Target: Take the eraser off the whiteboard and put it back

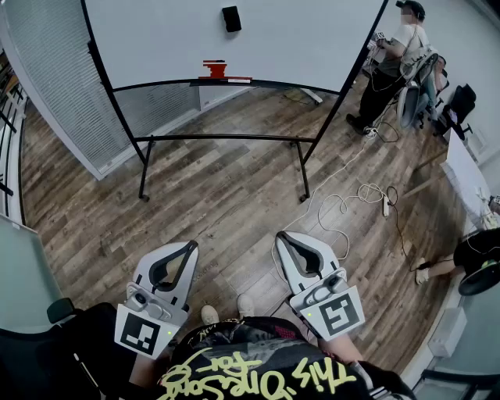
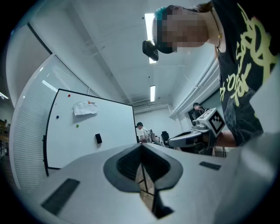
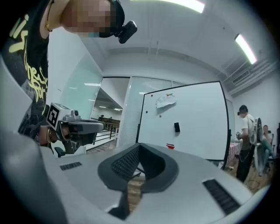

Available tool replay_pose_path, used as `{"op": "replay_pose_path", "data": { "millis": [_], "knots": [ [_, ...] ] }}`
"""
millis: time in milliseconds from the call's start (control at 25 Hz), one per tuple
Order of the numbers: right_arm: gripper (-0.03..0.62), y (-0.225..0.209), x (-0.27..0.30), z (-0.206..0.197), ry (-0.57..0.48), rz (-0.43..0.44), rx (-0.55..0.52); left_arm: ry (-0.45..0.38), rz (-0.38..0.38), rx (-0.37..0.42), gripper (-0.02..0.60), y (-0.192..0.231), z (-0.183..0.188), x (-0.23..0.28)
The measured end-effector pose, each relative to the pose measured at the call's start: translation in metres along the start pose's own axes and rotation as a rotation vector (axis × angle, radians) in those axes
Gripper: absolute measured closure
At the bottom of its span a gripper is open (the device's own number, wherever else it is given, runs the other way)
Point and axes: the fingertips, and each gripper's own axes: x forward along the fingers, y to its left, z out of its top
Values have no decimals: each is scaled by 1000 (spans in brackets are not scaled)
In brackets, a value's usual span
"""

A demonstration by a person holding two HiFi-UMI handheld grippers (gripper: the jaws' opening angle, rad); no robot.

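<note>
Low in the head view, close to the body, the left gripper (image 1: pixel 190 248) and right gripper (image 1: pixel 283 237) are held level and side by side, pointed toward the whiteboard (image 1: pixel 156 39). Left gripper: jaws are seen brought together at the tips, nothing between them. Right gripper: likewise closed, tips meeting, nothing held. Only floor (image 1: pixel 226 180) is seen through the slot behind the pads in each gripper view.

Eraser (image 1: pixel 231 18): a small dark block, seen stuck on the whiteboard's face, upper middle, above the tray (image 1: pixel 226 80). A red thing (image 1: pixel 214 69) is noted on that tray; what it is cannot be told. A crumpled paper (image 2: pixel 85 108) is fixed higher on the board, to the eraser's upper left. Eraser and grippers are well apart, with a wide stretch of floor and the board's stand between them.

Off to the right, a person (image 1: pixel 398 55) is seen standing beside the board, and a white cable (image 1: pixel 344 205) is trailed across the floor there.

Progress, as judged: nothing of the task is done, and the eraser has not been touched. Left to do: the board must be approached, one gripper opened and closed on the eraser, the eraser pulled off, then set back on the board's face and released.
</note>
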Motion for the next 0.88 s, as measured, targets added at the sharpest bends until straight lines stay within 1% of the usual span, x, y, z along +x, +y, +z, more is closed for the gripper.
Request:
{"op": "replay_pose_path", "data": {
  "millis": [320,560,720,880],
  "knots": [
    [585,-1,-6,1,-1,1,-2,-8,-4,4,574,-5,3,2],
    [585,-1,-6,3,-8,8,8,4,-12,-3,575,-10,2,4],
    [583,-7,-9,-1,-8,-20,-7,3,-10,-3,574,-13,0,7],
    [583,-15,-12,-3,-9,-25,1,4,-8,-1,575,-17,0,14]
  ]
}}
